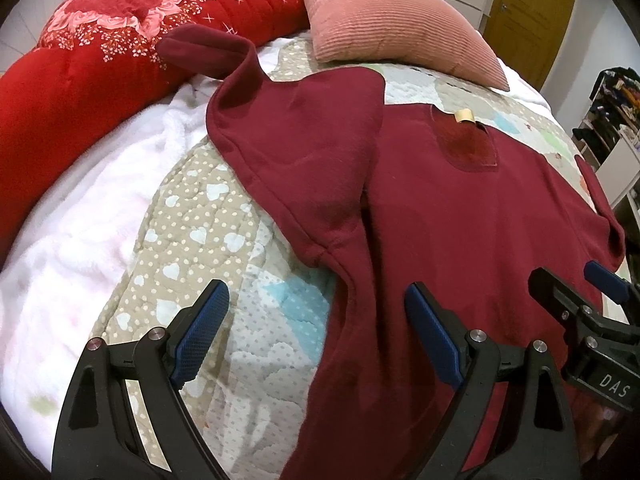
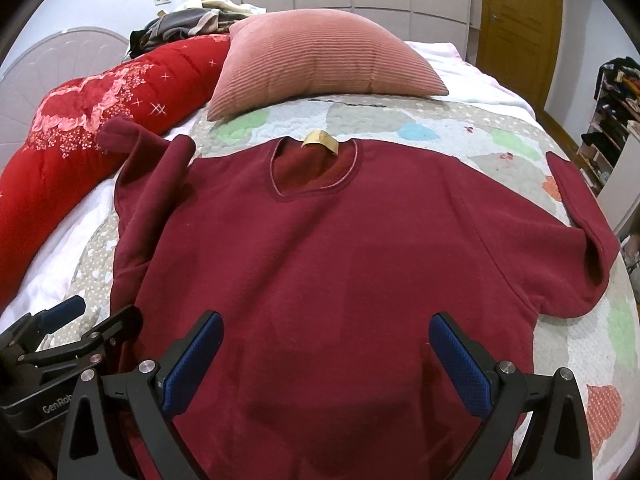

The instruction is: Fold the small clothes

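A dark red sweatshirt (image 2: 328, 248) lies flat on the quilted bed, neck hole with a tan label (image 2: 320, 139) at the far side. Its left sleeve (image 1: 296, 148) is folded inward over the body, the cuff (image 1: 200, 46) resting against the red quilt. The right sleeve (image 2: 576, 200) lies spread out to the right. My left gripper (image 1: 316, 304) is open and empty over the sweatshirt's left edge near the hem. My right gripper (image 2: 326, 340) is open and empty above the lower middle of the sweatshirt. Each gripper shows in the other's view, the right one (image 1: 580, 280) and the left one (image 2: 96, 312).
A pink ribbed pillow (image 2: 320, 56) lies beyond the collar. A rolled red floral quilt (image 2: 100, 108) runs along the left, with a white fleece blanket (image 1: 80, 216) beside it. A pile of clothes (image 2: 192, 20) sits at the headboard. A shelf with clothes (image 2: 612, 120) stands at the right.
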{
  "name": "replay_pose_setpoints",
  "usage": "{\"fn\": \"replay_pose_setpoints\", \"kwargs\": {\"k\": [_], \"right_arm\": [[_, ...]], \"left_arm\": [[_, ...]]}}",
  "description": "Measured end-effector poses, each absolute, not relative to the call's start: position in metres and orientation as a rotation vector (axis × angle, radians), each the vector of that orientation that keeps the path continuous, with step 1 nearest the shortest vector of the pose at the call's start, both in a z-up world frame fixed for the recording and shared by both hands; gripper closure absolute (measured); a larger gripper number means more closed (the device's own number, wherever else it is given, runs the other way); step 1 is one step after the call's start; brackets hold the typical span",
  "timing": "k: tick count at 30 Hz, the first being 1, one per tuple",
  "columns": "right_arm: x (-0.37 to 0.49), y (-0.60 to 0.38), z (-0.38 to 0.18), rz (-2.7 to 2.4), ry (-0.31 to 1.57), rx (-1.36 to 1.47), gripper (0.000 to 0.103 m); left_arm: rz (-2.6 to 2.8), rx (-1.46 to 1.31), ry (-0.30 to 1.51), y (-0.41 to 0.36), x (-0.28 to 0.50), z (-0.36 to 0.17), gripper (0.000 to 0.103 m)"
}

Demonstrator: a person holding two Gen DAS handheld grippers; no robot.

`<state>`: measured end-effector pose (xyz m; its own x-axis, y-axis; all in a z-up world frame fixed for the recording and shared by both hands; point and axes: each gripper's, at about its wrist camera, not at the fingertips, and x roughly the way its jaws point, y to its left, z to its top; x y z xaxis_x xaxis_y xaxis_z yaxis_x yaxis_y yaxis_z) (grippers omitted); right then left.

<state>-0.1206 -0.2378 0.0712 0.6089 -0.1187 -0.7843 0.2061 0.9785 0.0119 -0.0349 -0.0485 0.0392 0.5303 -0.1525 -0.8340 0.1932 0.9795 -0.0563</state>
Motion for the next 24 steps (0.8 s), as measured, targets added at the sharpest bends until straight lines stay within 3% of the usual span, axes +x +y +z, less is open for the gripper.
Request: {"fn": "replay_pose_setpoints", "kwargs": {"k": [11,24], "right_arm": [[-0.110,-0.231,0.061,-0.163,0.922,0.099,0.000],[-0.107,-0.229,0.057,-0.111,0.921,0.127,0.000]], "left_arm": [[-0.153,0.038,0.970,-0.019,-0.008,0.045,0.013],[-0.062,-0.189,0.887,0.027,0.111,0.067,0.013]]}}
